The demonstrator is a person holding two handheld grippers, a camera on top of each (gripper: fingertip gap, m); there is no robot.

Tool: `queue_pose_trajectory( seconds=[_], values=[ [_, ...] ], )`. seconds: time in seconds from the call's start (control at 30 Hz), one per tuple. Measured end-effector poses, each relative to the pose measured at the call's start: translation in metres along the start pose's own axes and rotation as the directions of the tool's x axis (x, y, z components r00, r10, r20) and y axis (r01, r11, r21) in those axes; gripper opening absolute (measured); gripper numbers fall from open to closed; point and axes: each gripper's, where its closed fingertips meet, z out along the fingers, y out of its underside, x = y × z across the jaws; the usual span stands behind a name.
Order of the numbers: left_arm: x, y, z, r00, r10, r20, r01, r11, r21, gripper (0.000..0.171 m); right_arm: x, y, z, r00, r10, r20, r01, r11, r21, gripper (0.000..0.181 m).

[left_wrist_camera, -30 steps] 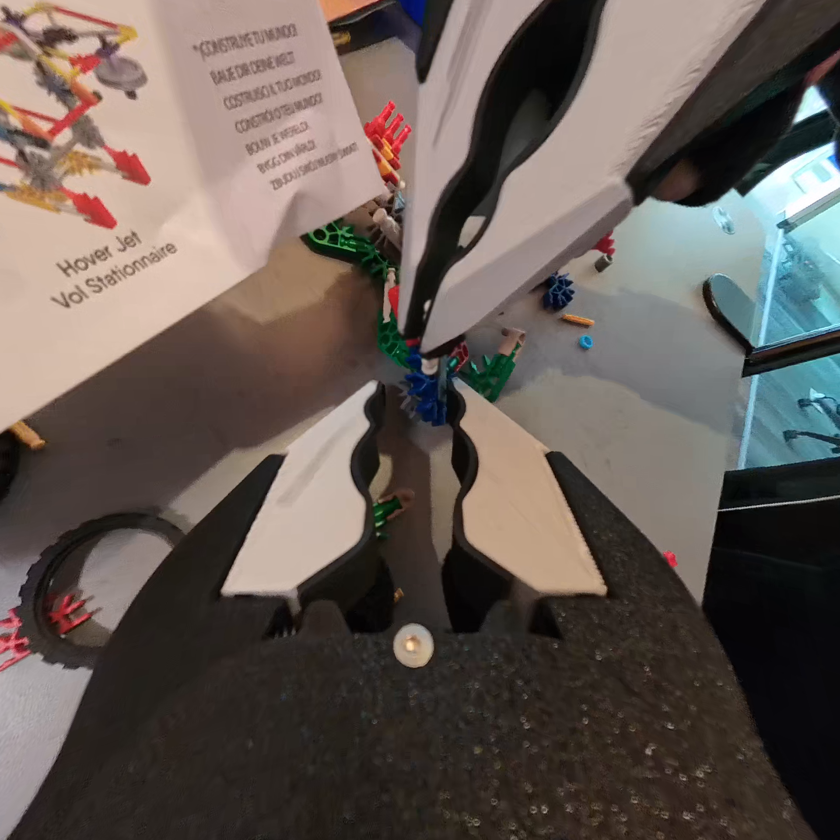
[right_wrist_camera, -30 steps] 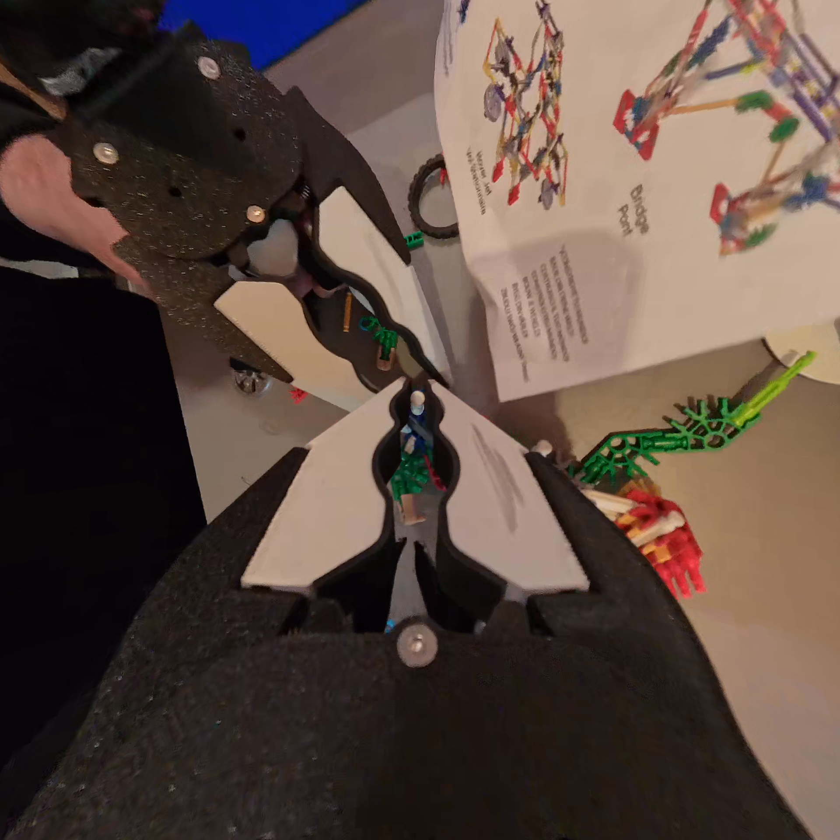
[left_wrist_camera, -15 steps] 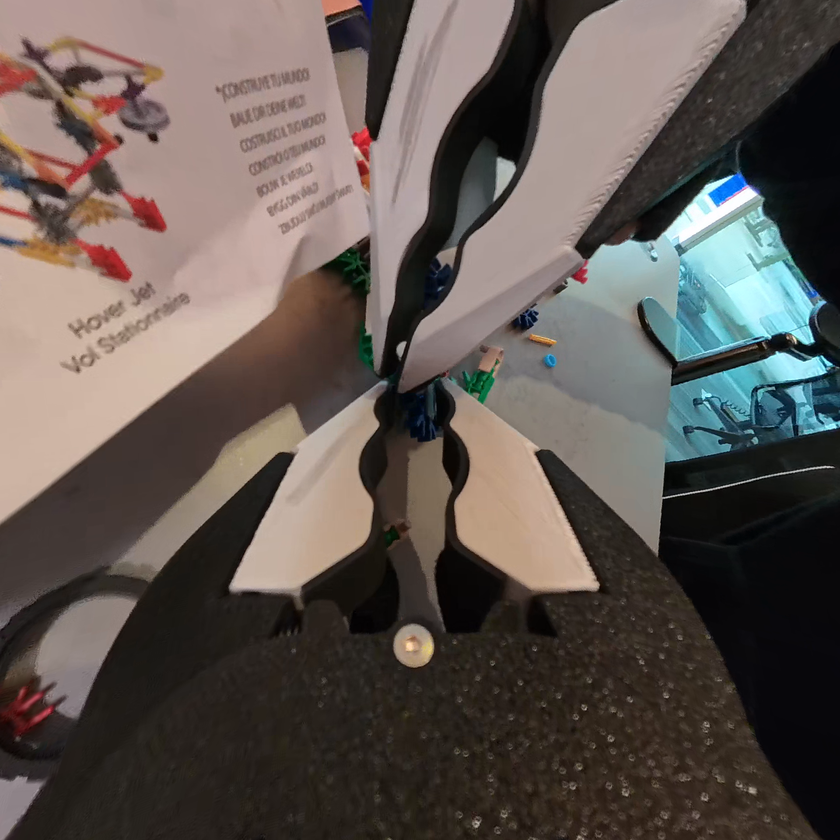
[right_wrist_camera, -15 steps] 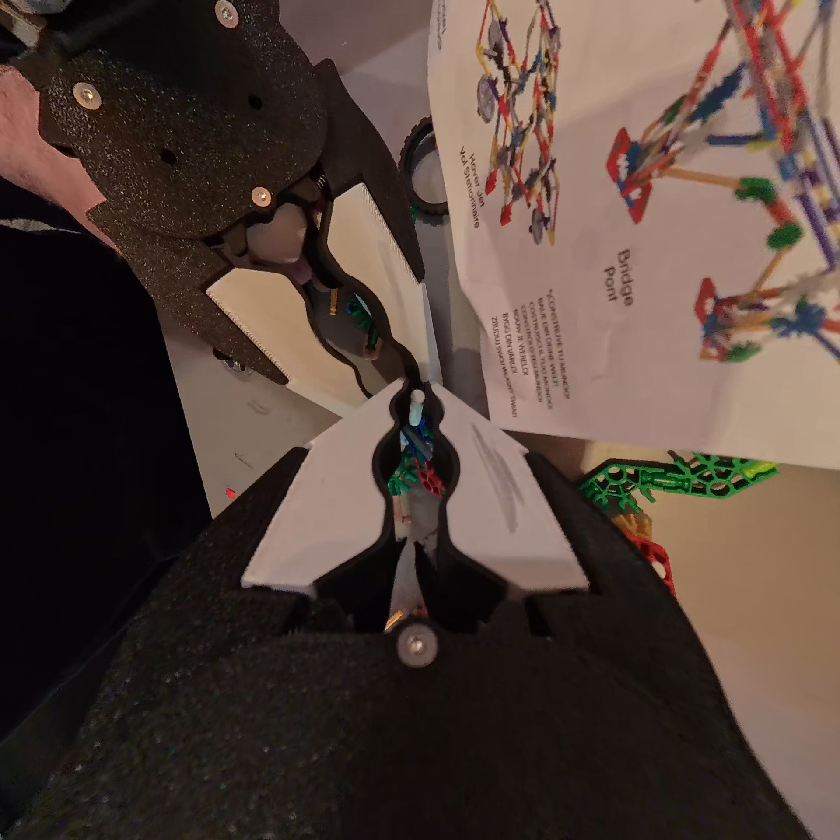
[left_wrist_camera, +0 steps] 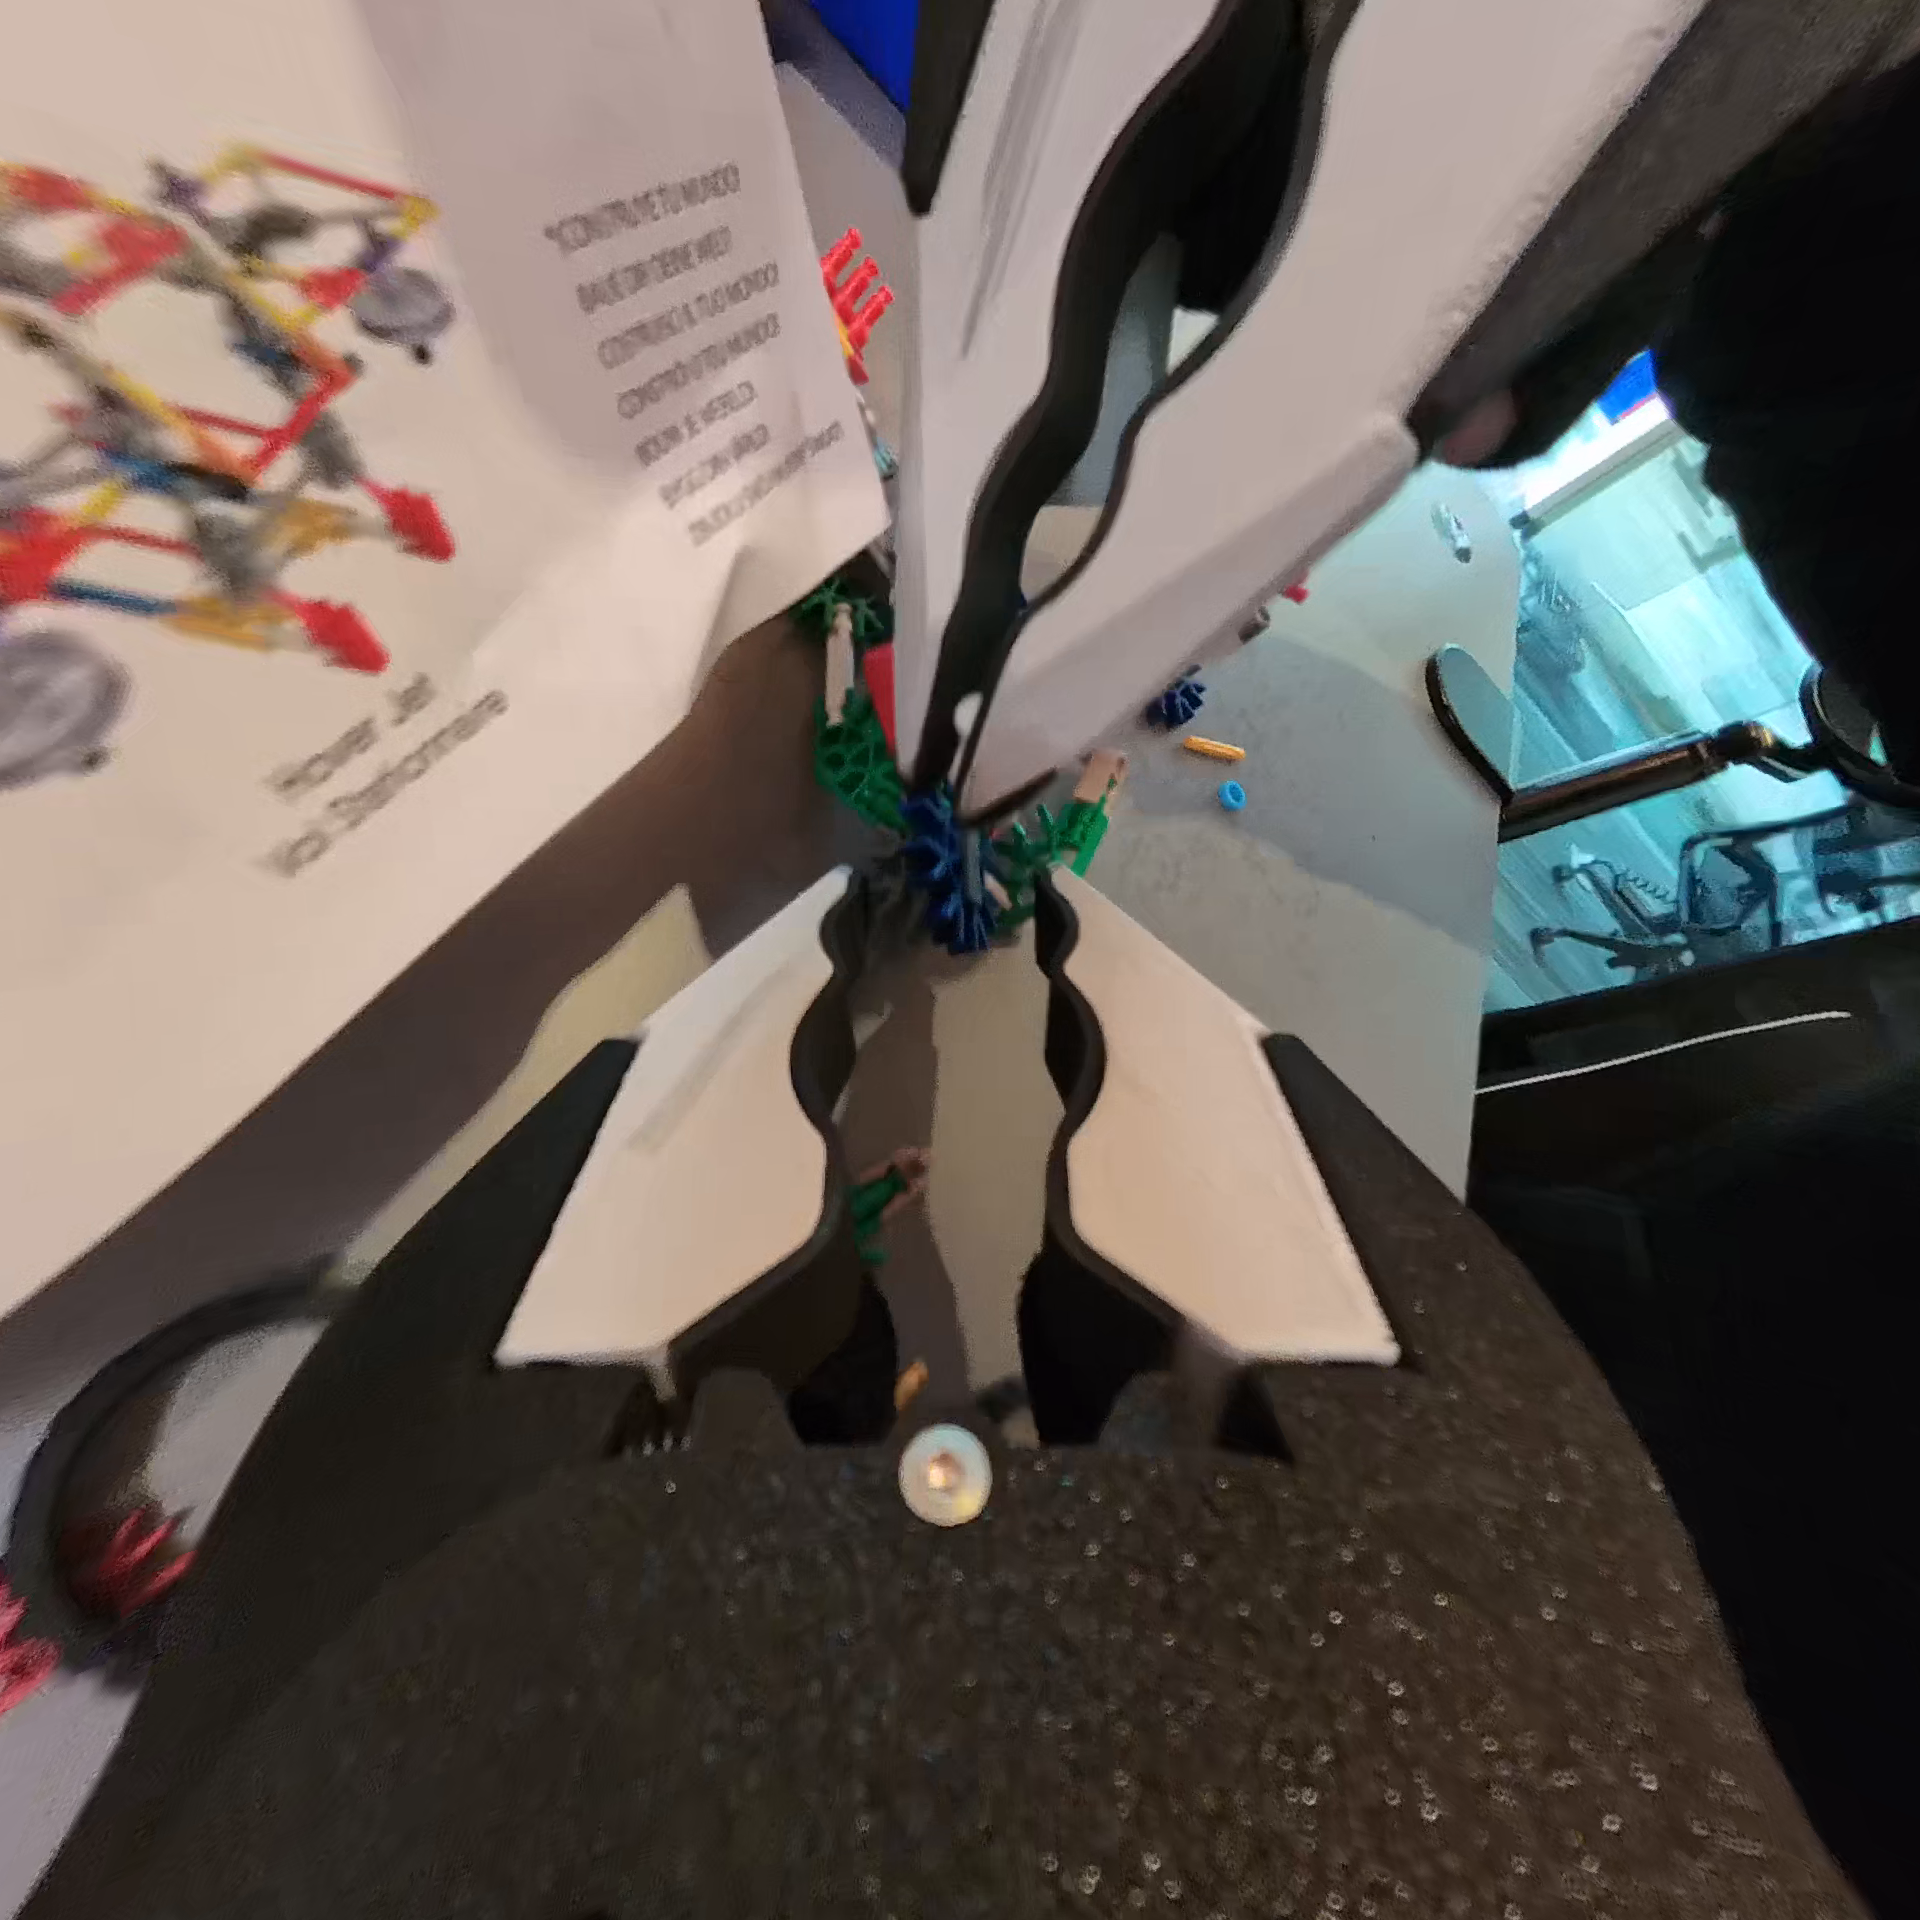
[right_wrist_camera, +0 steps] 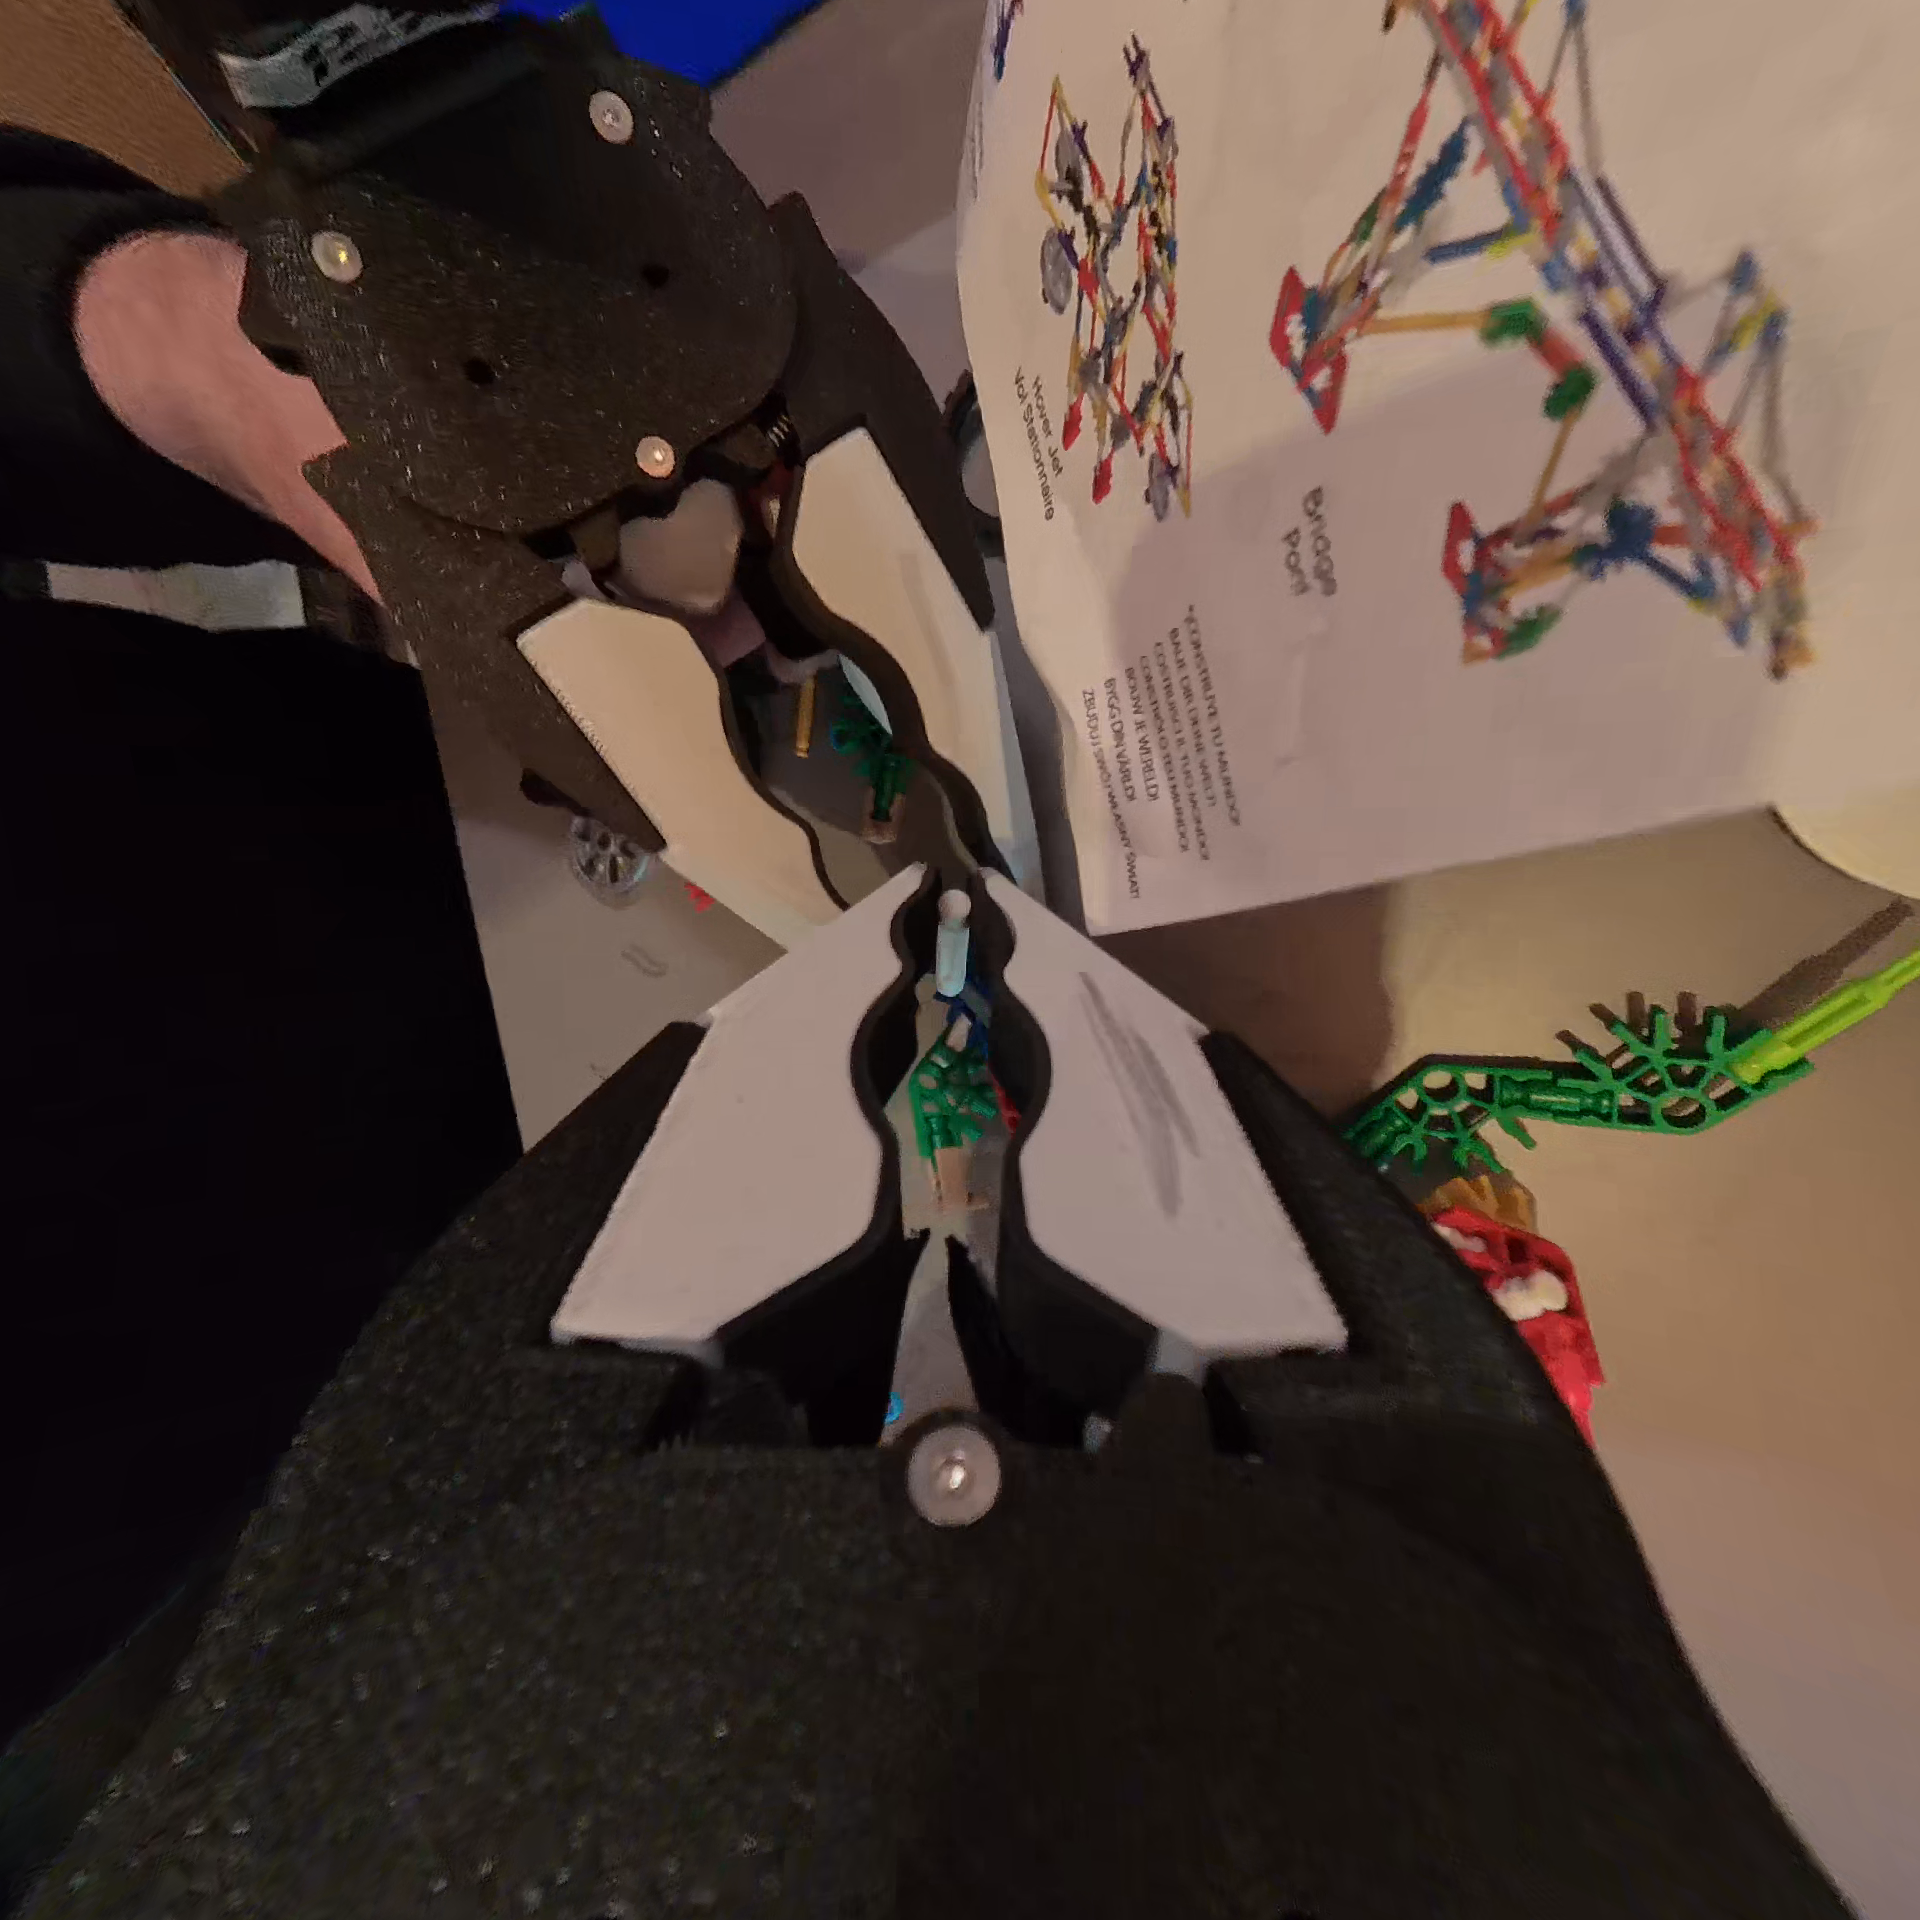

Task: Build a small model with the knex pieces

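My left gripper [left_wrist_camera: 943, 883] has its jaws a little apart, closed around a blue snowflake connector [left_wrist_camera: 958, 899] that has green connectors [left_wrist_camera: 1060, 831] joined to it. My right gripper [right_wrist_camera: 956, 878] is shut on a short white rod [right_wrist_camera: 951, 940]. Through its gap I see the blue connector [right_wrist_camera: 964, 1013], a green connector [right_wrist_camera: 945, 1091] and a tan rod [right_wrist_camera: 951, 1174]. The two grippers meet tip to tip. In the left wrist view the right gripper's fingers [left_wrist_camera: 1195, 582] come down from above. In the right wrist view the left gripper's fingers [right_wrist_camera: 665, 727] reach in from the upper left.
A printed instruction sheet [left_wrist_camera: 364, 520] [right_wrist_camera: 1455, 468] stands close beside the grippers. A green connector chain [right_wrist_camera: 1558, 1091] and red pieces [right_wrist_camera: 1527, 1288] lie to the right. A black tyre [left_wrist_camera: 125, 1403], a small blue connector [left_wrist_camera: 1174, 701] and an orange rod [left_wrist_camera: 1214, 746] lie on the table. The table edge [left_wrist_camera: 1475, 1039] is near. Left and right tips are no more than a few centimetres apart.
My left jaws stand slightly wider than half a second ago. Both grippers have shifted together, still tip to tip, and the left wrist view is blurred. The right gripper stays shut on the rod.
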Motion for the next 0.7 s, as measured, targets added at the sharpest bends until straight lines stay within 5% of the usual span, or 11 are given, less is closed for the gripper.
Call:
queue_pose_trajectory(
  seconds=[0.1, 0.23, 0.5, 0.7],
  values=[
    [-0.004, 0.008, -0.031, 0.993, 0.094, 0.066, -0.091, 0.995, -0.045, 0.030, -0.009, 0.000, -0.012, 1.000, 0.002, -0.015, -0.001, 0.998, 0.057, 0.005],
    [-0.013, 0.046, -0.055, 0.959, 0.251, 0.129, -0.212, 0.943, -0.256, 0.034, -0.042, 0.010, -0.016, 0.998, -0.046, -0.051, 0.051, 0.995, 0.088, 0.005],
    [-0.036, 0.067, -0.051, 0.871, 0.449, 0.198, -0.347, 0.849, -0.398, 0.033, -0.069, 0.048, 0.030, 0.989, 0.006, -0.147, 0.013, 0.991, 0.131, 0.005],
    [-0.023, 0.066, -0.037, 0.877, 0.447, 0.177, -0.339, 0.836, -0.431, 0.019, -0.073, 0.064, 0.027, 0.981, 0.096, -0.167, -0.053, 0.969, 0.243, 0.005]
  ],
)
